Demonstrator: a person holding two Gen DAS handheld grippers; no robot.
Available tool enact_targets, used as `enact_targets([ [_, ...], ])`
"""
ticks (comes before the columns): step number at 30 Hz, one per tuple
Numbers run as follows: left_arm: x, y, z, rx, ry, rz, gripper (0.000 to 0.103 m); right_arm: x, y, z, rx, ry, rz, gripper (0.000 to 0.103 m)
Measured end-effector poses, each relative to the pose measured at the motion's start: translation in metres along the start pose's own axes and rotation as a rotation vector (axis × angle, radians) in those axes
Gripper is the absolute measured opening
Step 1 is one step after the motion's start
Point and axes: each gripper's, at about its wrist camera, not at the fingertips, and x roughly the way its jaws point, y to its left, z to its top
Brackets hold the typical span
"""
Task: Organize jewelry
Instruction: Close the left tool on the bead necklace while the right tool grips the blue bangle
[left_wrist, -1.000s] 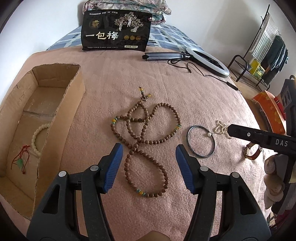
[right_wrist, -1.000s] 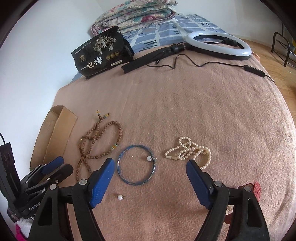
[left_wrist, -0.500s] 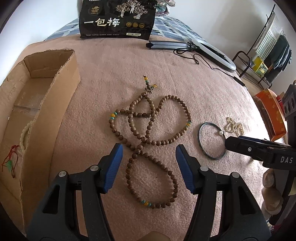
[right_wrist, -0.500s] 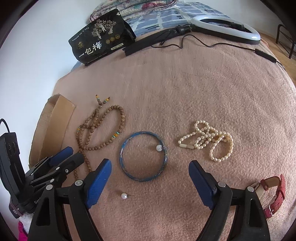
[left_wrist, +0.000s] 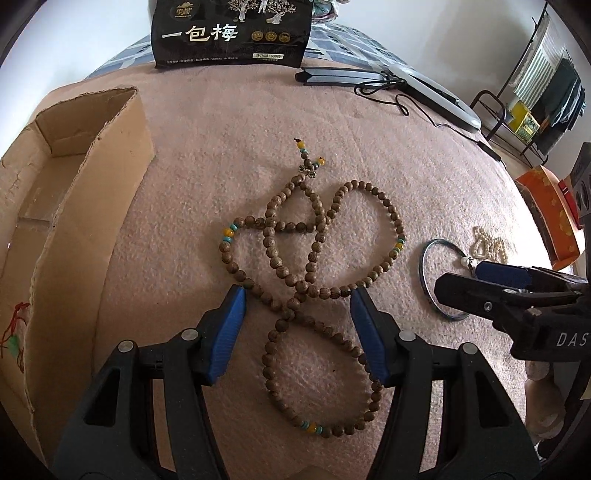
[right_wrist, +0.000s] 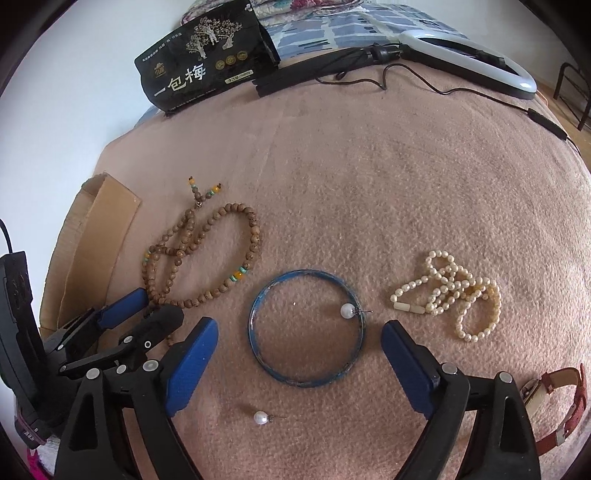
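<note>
A long brown wooden bead necklace lies looped on the pink blanket. My left gripper hangs just above it. Its jaws are closing with a crossing of bead strands between them, and the pads do not touch the beads. A blue bangle lies flat under my right gripper, whose jaws are opening and straddle it without contact. One pearl earring rests on the bangle's rim, another lies nearer the camera. A white pearl necklace sits in a heap to the right.
An open cardboard box stands at the left, with a red-cord pendant inside. A red-strapped watch lies at the right edge. A black snack bag and a ring light with its cable lie at the far side.
Both grippers have sunk closer to the blanket, the left over the wooden beads and the right over the bangle. The right jaws stand wider and the left slightly narrower.
</note>
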Motion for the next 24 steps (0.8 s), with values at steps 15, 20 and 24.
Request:
enact_targets([
  [15,0.001,0.002,-0.002,0.012,-0.019,0.056,0.010,0.012,0.020,0.001,-0.136,0.008,-0.165,0.073],
  [20,-0.002,0.000,-0.003,0.017,-0.029,0.052,0.006,0.009,0.017,0.000,-0.126,0.004,-0.153,0.073],
  [24,-0.011,0.001,0.001,-0.004,-0.045,0.019,0.005,-0.001,0.013,-0.003,-0.116,-0.009,-0.144,0.073],
])
